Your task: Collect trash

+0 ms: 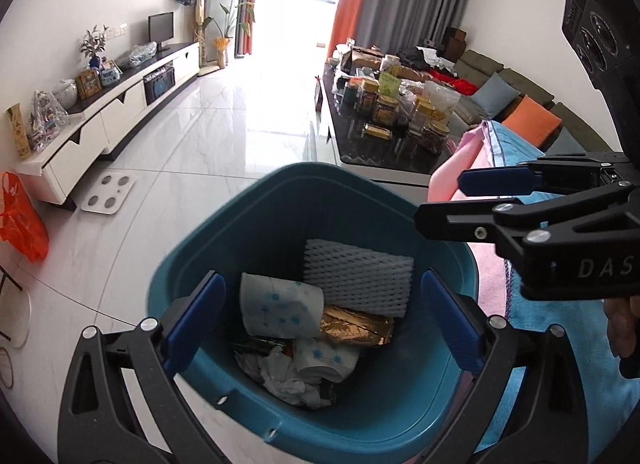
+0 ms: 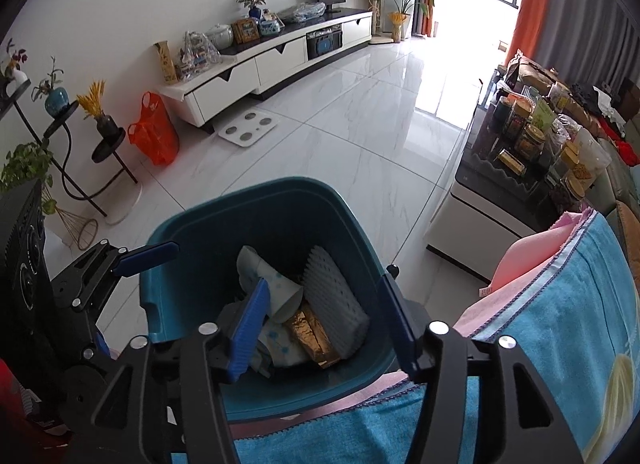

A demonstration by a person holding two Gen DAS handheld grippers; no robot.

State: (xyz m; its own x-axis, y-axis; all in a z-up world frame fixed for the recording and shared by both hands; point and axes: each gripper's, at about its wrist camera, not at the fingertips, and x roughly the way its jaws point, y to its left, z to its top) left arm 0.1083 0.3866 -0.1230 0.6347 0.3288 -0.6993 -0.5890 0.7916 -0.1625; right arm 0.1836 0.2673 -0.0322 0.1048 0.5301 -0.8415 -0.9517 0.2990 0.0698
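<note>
The left gripper (image 1: 322, 326) hangs directly over the teal bin (image 1: 192, 264), jaws spread wide and holding nothing, as a tool sits once its load is in. The right gripper (image 2: 324, 322) hovers above the same opening, also wide and empty. Below both tips lies the trash: crumpled tissue (image 1: 288, 378), a gold wrapper (image 1: 356, 326), white foam netting (image 1: 358, 278). Beyond the tools, a cluttered coffee table (image 1: 384, 174) probably holds more litter; an orange bag (image 2: 154, 134) sits well apart.
</note>
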